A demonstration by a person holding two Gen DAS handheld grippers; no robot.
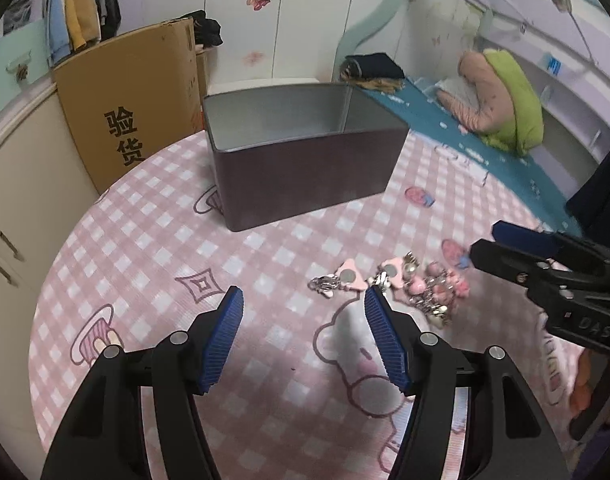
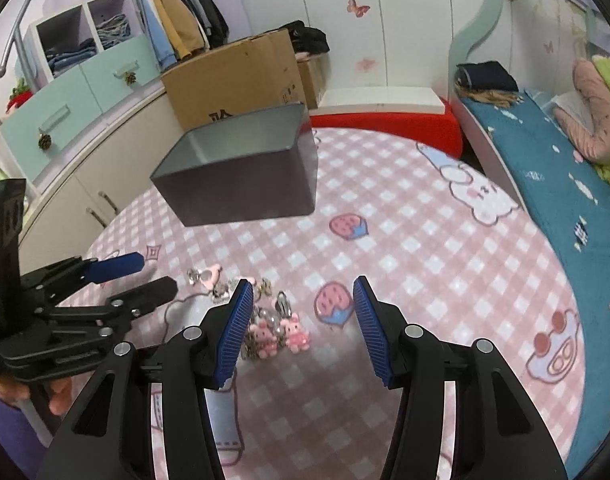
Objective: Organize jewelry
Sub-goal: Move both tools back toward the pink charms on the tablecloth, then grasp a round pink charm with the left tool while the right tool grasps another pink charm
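**Grippers close in on jewelry pile**

The left gripper [image 1: 303,302] hangs with jaws apart and empty, the pink jewelry pile [image 1: 401,286] just beyond its right fingertip. The right gripper [image 2: 301,294], likewise parted, has the charms by its left finger; the tin box [image 1: 305,152] sits farther ahead.

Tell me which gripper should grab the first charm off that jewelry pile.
Probably the right gripper: its open jaws point at the pink bunny charms. The left gripper, also open and empty, sits beside the pile's edge.

Tin box [image 1: 305,176]: matt dark outside, brushed metal inside. Desk [image 1: 145,248] cover smooth checked vinyl. Fingers' pads [image 1: 385,336] ribbed blue rubber.
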